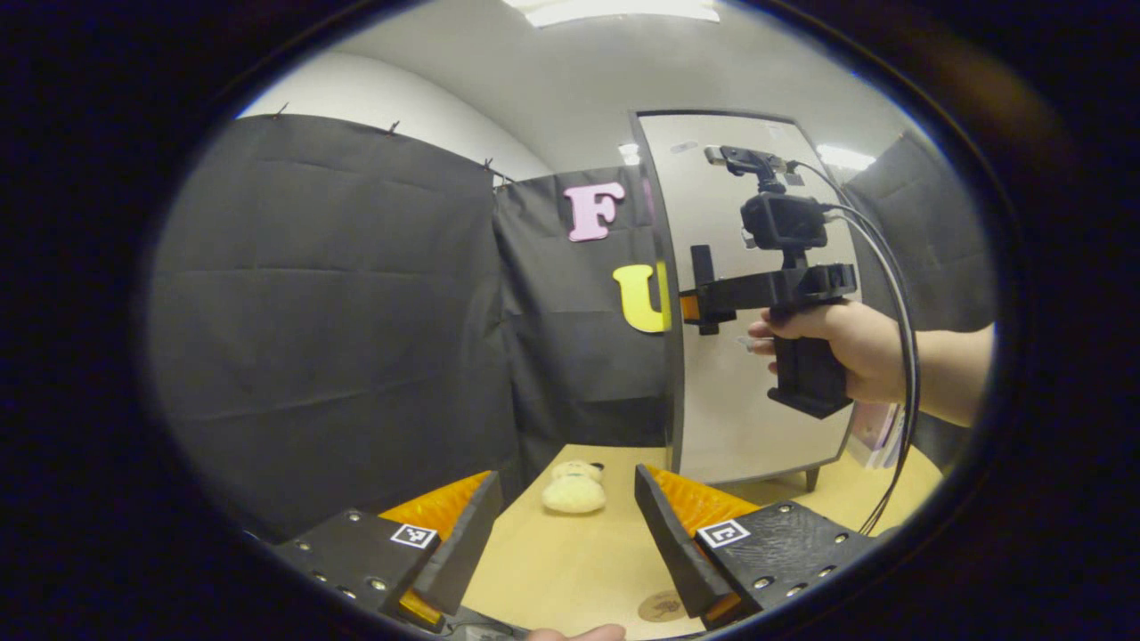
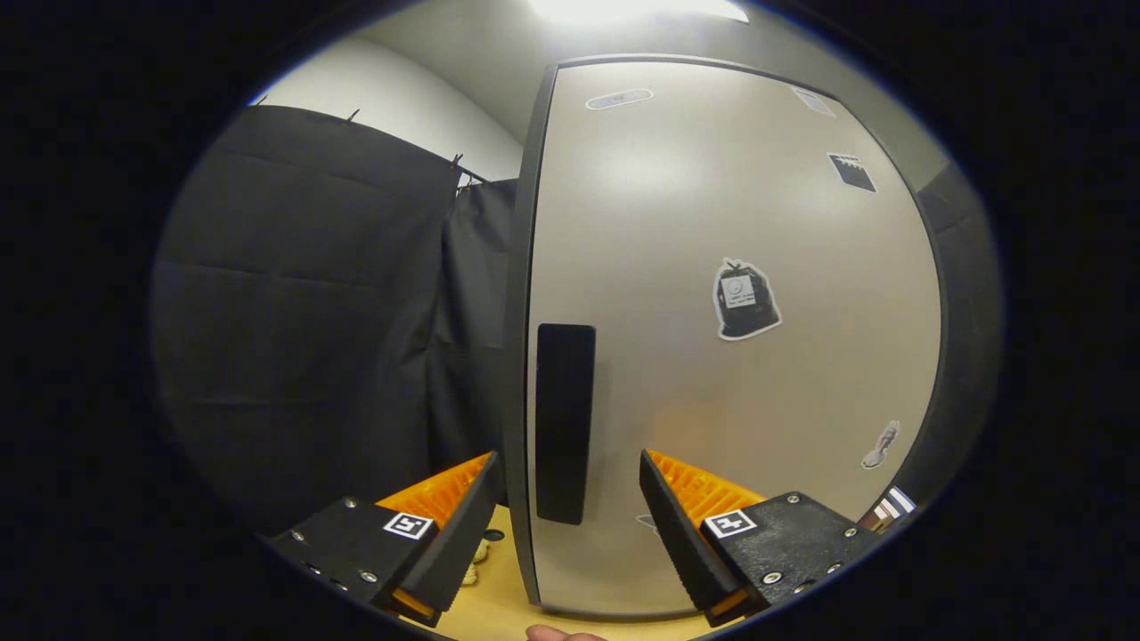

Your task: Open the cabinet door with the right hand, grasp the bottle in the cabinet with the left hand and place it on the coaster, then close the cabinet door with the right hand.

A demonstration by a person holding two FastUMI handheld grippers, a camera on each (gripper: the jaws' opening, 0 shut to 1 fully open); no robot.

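Grey and smooth, one closed cabinet door [image 2: 730, 356] is facing my right gripper [image 2: 565, 525] — fingers spread, straddling its one flat black handle [image 2: 565, 423] without touching. My left gripper [image 1: 563, 534] is hanging released over pale wood, one round coaster [image 1: 663, 607], one fuzzy plush toy [image 1: 574, 487].

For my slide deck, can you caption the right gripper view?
Open right gripper lined up on the closed cabinet door, its dark handle between the fingers.
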